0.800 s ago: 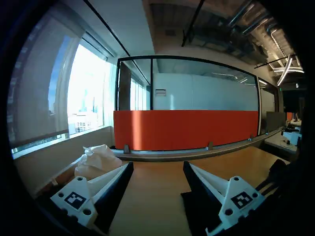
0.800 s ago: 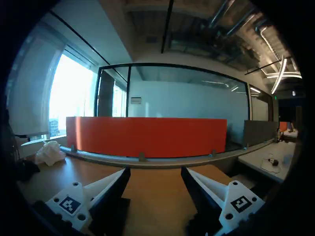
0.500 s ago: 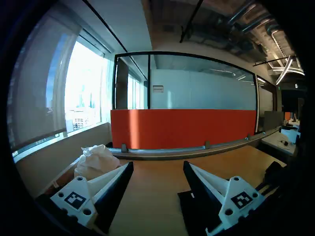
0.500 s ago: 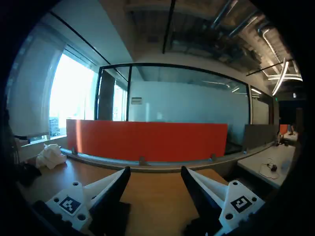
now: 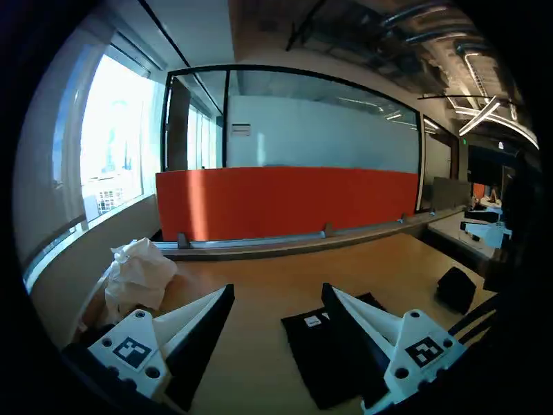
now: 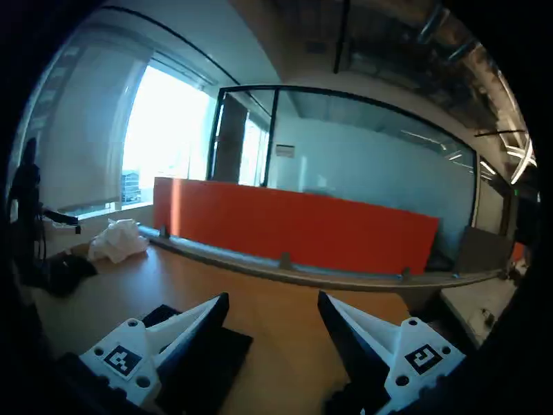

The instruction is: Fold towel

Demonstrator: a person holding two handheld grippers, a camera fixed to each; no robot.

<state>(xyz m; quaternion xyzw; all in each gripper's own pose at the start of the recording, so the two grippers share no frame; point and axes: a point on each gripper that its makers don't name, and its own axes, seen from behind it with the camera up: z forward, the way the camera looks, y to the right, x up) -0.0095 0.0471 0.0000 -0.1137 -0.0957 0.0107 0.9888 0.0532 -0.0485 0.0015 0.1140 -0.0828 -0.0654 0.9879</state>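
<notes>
Towel (image 5: 311, 353) black, flat on table (image 5: 276, 273); left tongs (image 5: 276, 304), right tongs (image 6: 272, 308) level above, spread wide, empty.

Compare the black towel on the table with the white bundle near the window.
Colour: the black towel is dark, the white bundle pale. Shape: the towel lies flat; the bundle is crumpled into a heap. Place: the towel lies mid-table, the bundle at the edge by the window. Both rest on the wooden table.

Bright daylight floods from the blown-out window (image 6: 162, 145); fisheye edges bend, focus sharp.
</notes>
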